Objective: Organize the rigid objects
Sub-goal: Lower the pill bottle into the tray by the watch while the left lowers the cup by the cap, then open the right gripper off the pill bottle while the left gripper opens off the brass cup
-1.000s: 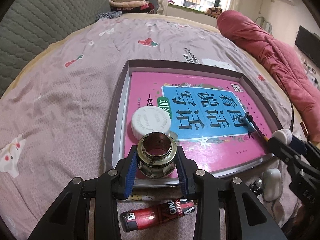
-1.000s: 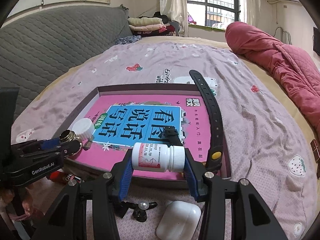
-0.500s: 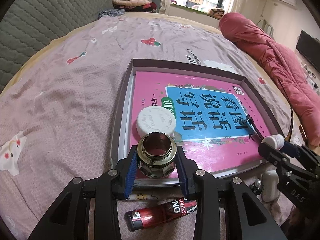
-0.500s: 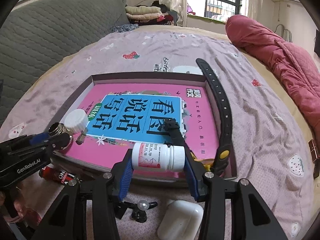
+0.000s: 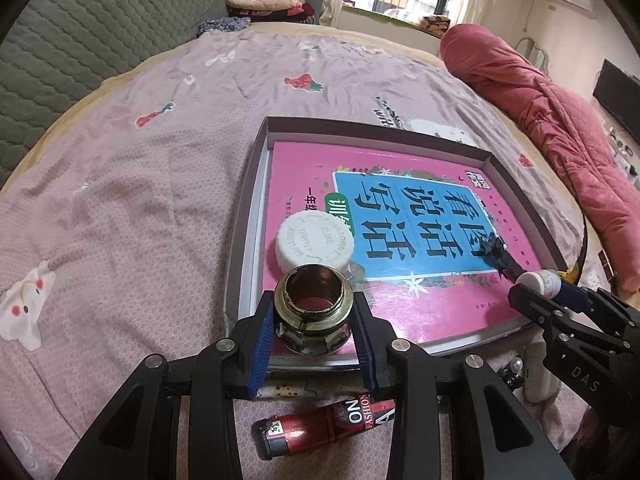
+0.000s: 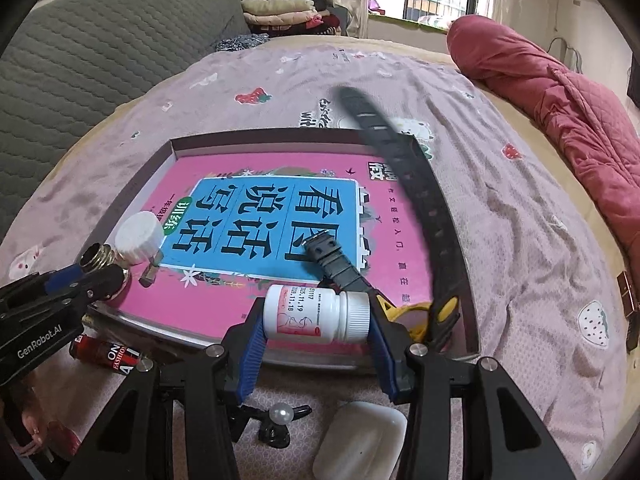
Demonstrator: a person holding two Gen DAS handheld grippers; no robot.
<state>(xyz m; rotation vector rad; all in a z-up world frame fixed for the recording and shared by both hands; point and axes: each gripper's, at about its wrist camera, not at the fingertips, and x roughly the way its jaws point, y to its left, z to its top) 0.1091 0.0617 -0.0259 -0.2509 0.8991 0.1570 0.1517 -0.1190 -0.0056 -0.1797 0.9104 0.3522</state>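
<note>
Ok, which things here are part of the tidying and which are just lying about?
Job:
- glass jar in left tool
- pill bottle in right tool
- box, with book, white cap, black strap
- lighter, earbud case, pearl clip, outside the box

Lying about:
- red quilt
- folded clothes

left gripper (image 5: 313,330): black plastic frame with triangular cut-outs in the arms
left fingers (image 5: 262,346): black, lined with ribbed blue pads
left screws: round silver heads on the arm joints, at about 7 and 5 o'clock of the pads
left marking: white "GenRobot.AI" lettering on its side in the right wrist view
right gripper (image 6: 316,330): same black frame, blue ribbed pads, silver screws
right marking: pale "DAS" letters on its side in the left wrist view
</note>
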